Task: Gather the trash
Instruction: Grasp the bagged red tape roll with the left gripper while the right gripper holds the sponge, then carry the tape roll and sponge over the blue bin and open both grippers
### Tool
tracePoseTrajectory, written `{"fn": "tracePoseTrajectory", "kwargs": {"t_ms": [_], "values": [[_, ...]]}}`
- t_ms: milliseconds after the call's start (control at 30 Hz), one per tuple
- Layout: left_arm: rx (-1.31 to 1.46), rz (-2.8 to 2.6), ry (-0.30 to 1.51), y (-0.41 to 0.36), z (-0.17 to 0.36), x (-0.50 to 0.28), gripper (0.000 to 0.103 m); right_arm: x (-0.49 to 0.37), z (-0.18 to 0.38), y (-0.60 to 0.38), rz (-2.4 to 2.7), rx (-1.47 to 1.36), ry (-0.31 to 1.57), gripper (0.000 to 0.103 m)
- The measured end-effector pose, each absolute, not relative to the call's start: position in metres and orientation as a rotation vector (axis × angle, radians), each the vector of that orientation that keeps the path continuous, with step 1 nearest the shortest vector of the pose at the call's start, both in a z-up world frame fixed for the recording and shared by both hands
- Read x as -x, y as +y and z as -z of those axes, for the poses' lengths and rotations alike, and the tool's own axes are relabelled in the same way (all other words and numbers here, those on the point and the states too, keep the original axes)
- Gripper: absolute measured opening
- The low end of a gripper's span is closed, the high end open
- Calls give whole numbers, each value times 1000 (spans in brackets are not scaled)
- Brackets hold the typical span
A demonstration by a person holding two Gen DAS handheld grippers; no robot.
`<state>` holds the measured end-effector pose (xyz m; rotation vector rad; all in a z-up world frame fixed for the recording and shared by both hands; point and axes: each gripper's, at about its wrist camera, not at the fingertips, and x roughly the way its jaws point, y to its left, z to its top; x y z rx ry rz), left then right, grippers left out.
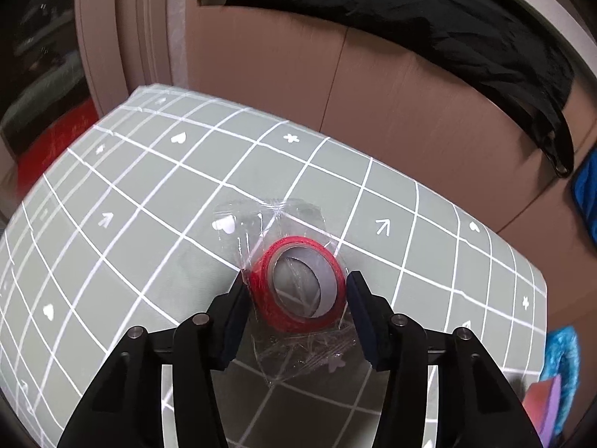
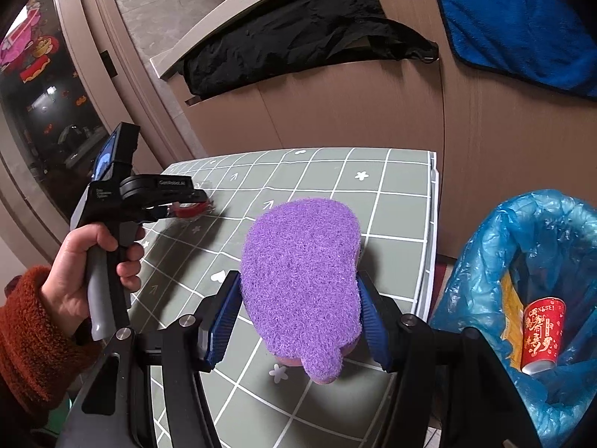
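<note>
A red tape roll (image 1: 298, 287) in a clear plastic bag (image 1: 261, 224) lies flat on the grid-patterned grey-green table (image 1: 149, 186). My left gripper (image 1: 296, 280) straddles the roll, with both pads against its sides through the plastic. From the right wrist, that gripper (image 2: 197, 201) sits low over the roll (image 2: 190, 207), and a hand (image 2: 93, 261) in a rust fleece sleeve holds it. My right gripper (image 2: 298, 278) is shut on a purple sponge (image 2: 302, 280) with a pink underside, near the table's right edge. The sponge (image 1: 541, 403) also peeks in at the left wrist view's lower right.
A bin lined with a blue bag (image 2: 485, 261) stands just past the table's right edge, holding a red can (image 2: 543, 336) and a yellow wrapper (image 2: 509, 321). Brown panels rise behind the table, with a black garment (image 1: 410, 18) and a blue towel (image 2: 522, 30) draped over them.
</note>
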<state>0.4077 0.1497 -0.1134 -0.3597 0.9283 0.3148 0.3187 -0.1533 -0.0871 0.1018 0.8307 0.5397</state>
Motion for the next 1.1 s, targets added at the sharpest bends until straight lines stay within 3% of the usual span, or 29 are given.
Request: {"fn": "tracePoseTrajectory", "kwargs": {"t_ms": [467, 1100], "values": [[246, -185, 739, 140, 55, -313, 51, -302, 66, -142, -530, -53, 787, 57], [158, 10, 506, 78, -36, -227, 51, -266, -19, -140, -501, 43, 556, 57]]}}
